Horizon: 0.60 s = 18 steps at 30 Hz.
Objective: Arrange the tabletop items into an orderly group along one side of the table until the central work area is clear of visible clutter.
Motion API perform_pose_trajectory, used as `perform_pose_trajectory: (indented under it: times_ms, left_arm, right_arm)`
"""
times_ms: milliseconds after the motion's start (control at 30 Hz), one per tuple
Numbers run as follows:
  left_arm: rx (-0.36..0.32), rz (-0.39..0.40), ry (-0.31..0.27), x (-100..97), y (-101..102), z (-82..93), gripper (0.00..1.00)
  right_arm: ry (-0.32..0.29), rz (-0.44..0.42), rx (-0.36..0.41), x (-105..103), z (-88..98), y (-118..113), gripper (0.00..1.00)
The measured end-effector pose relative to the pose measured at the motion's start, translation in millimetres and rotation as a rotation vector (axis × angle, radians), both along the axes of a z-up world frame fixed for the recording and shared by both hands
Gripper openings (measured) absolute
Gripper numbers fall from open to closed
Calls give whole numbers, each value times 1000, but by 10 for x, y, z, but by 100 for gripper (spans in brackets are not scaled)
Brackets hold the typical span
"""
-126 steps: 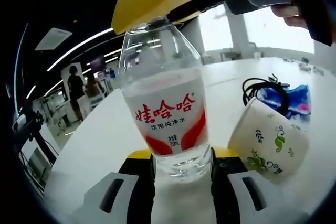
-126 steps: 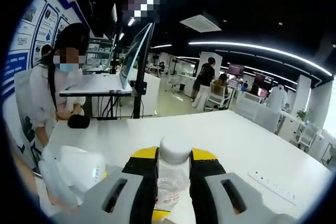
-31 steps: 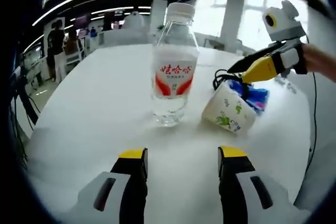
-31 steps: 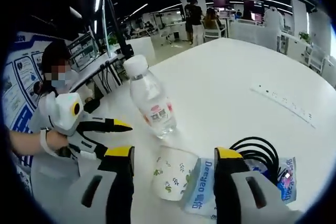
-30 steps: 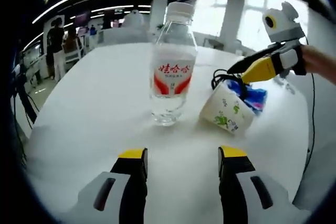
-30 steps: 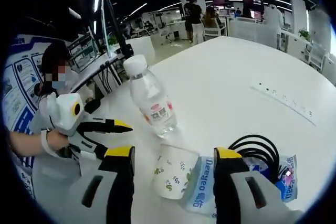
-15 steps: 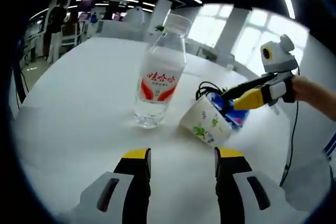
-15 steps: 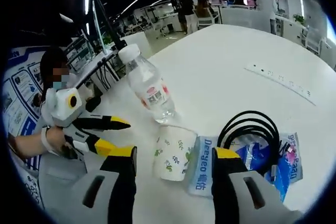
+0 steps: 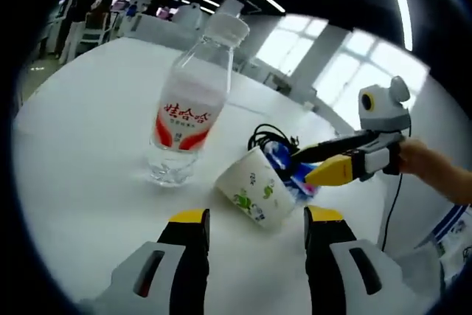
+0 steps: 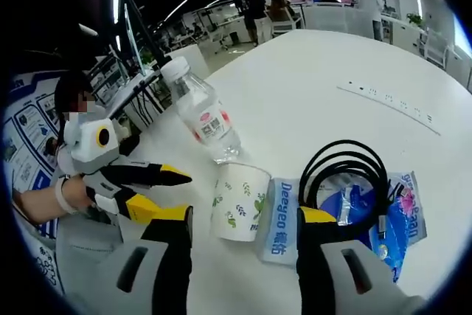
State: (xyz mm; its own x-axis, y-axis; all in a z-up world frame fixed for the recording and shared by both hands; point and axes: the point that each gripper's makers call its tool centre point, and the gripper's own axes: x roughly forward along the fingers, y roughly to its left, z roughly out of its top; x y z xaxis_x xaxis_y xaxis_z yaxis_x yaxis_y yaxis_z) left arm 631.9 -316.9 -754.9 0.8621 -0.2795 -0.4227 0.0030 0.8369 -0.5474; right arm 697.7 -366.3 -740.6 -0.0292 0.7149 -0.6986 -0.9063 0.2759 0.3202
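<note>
A clear water bottle (image 9: 181,116) with a red-and-white label and white cap stands upright on the white table (image 9: 81,167). To its right a white paper cup (image 9: 254,195) with green leaf print lies tilted against a blue tissue packet (image 9: 291,171). My left gripper (image 9: 256,217) is open, just short of the cup. My right gripper (image 9: 301,170) comes in from the right, its tips by the packet. In the right gripper view, my right gripper (image 10: 245,215) is open around the cup (image 10: 236,201) and the packet (image 10: 354,215). The bottle (image 10: 210,123) stands beyond, and the left gripper (image 10: 173,191) is at the left.
A coiled black cable (image 10: 346,175) lies on the packet. A white power strip (image 10: 387,99) lies farther across the table. A person (image 10: 70,101) sits at the table's left edge, with desks, monitors and other people behind.
The bottle, held by both grippers four seconds ago, now stands free. Both grippers have opened and backed off. The left view has swung towards the cup, and the right gripper has neared the packet.
</note>
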Motion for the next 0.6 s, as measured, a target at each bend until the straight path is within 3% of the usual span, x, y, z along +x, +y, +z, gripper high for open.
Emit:
perform_pose_trajectory:
  times_ms: [600]
  left_arm:
    - [-42, -22, 26, 89, -132, -74, 49]
  right_arm:
    - [78, -3, -12, -37, -121, 185, 48]
